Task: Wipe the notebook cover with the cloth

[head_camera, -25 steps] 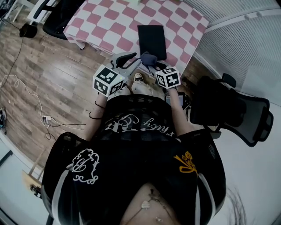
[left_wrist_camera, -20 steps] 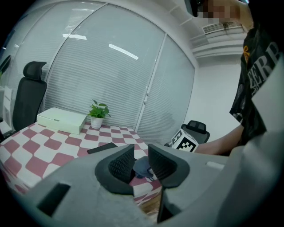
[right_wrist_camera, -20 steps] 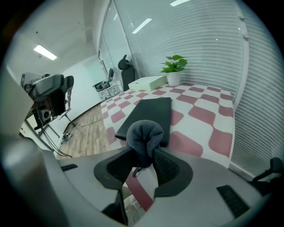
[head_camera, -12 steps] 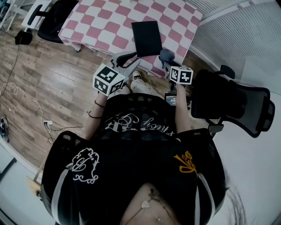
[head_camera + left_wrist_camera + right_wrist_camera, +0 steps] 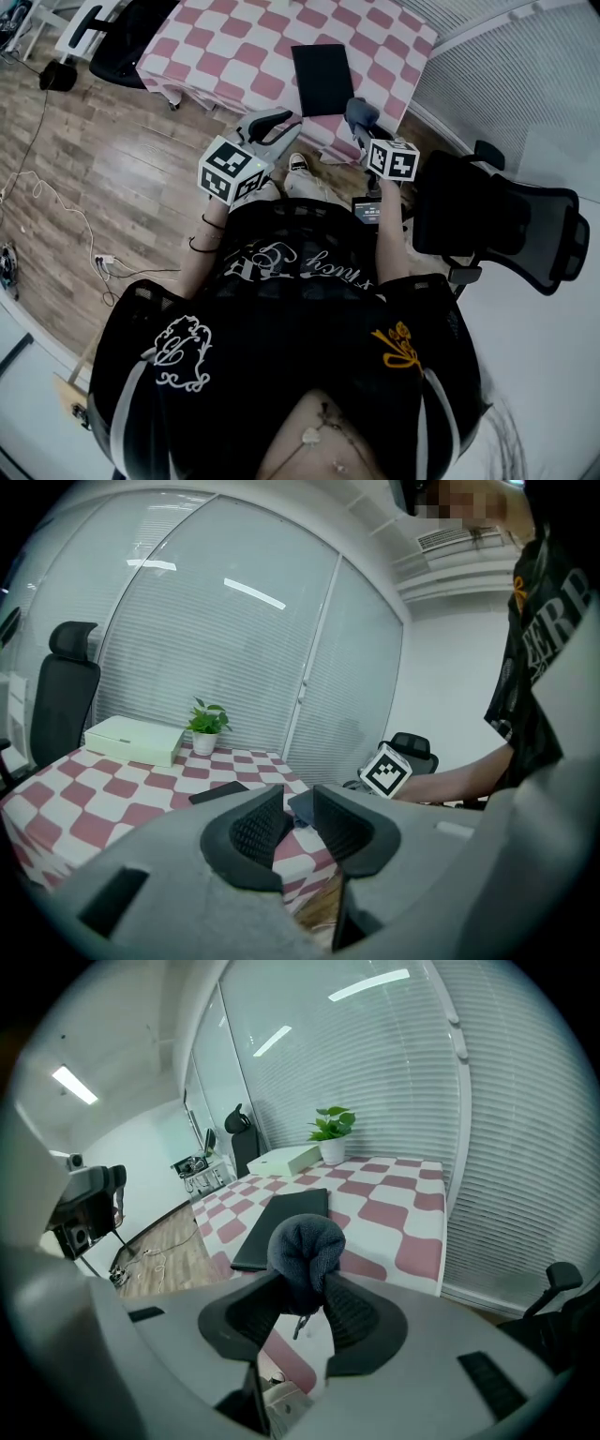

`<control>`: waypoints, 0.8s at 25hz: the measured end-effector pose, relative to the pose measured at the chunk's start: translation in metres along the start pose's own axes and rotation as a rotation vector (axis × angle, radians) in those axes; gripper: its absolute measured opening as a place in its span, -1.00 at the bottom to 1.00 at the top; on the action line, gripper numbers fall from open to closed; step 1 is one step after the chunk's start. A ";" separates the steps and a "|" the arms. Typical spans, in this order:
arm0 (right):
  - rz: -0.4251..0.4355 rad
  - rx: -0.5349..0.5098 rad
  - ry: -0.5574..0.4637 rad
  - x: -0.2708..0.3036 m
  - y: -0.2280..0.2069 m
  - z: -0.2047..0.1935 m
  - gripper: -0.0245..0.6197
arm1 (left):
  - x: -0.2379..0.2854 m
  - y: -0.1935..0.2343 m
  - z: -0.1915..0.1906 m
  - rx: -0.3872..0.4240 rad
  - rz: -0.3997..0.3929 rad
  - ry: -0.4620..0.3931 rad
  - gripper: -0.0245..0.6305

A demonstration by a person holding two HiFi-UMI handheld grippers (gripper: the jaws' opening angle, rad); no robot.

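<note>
A black notebook (image 5: 322, 78) lies flat near the front edge of the pink-and-white checked table (image 5: 234, 47). My right gripper (image 5: 364, 131) is shut on a bunched dark blue-grey cloth (image 5: 356, 111), held off the table's near corner, just right of the notebook. In the right gripper view the cloth (image 5: 305, 1246) bulges up between the jaws of that gripper (image 5: 305, 1290), with the notebook (image 5: 286, 1215) just behind it. My left gripper (image 5: 272, 127) hovers short of the table edge, left of the notebook. Its jaws (image 5: 298, 801) stand slightly apart with nothing between them.
A white box (image 5: 131, 740) and a small potted plant (image 5: 206, 726) stand at the table's far side. A black office chair (image 5: 497, 225) is close on my right, another chair (image 5: 122, 37) at the table's left end. Cables (image 5: 56, 197) lie on the wooden floor.
My right gripper has carried the cloth to the right, from the notebook's near edge to beside the table corner. The left gripper has stayed put.
</note>
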State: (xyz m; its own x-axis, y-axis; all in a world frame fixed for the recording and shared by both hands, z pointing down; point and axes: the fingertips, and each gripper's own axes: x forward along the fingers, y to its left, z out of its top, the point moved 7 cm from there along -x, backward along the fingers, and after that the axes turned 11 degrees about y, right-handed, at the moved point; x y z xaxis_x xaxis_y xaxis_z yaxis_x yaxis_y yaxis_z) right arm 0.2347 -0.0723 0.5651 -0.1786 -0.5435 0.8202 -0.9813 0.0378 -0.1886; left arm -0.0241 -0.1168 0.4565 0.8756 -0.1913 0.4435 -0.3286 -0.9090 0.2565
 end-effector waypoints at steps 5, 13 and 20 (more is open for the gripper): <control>0.000 -0.023 -0.048 -0.020 0.019 -0.001 -0.52 | -0.023 -0.009 -0.014 -0.008 0.009 -0.007 -0.63; 0.019 -0.080 -0.093 -0.054 0.066 -0.018 -0.52 | -0.051 -0.029 -0.054 -0.057 0.002 0.003 -0.63; 0.056 -0.131 -0.103 -0.074 0.089 -0.037 -0.52 | -0.064 -0.050 -0.068 -0.066 0.019 -0.012 -0.63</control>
State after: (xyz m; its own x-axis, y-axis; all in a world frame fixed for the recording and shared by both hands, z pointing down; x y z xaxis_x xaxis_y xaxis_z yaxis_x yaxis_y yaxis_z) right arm 0.1580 0.0017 0.5079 -0.2312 -0.6204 0.7494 -0.9722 0.1757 -0.1545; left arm -0.0878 -0.0338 0.4731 0.8732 -0.2131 0.4383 -0.3673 -0.8789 0.3045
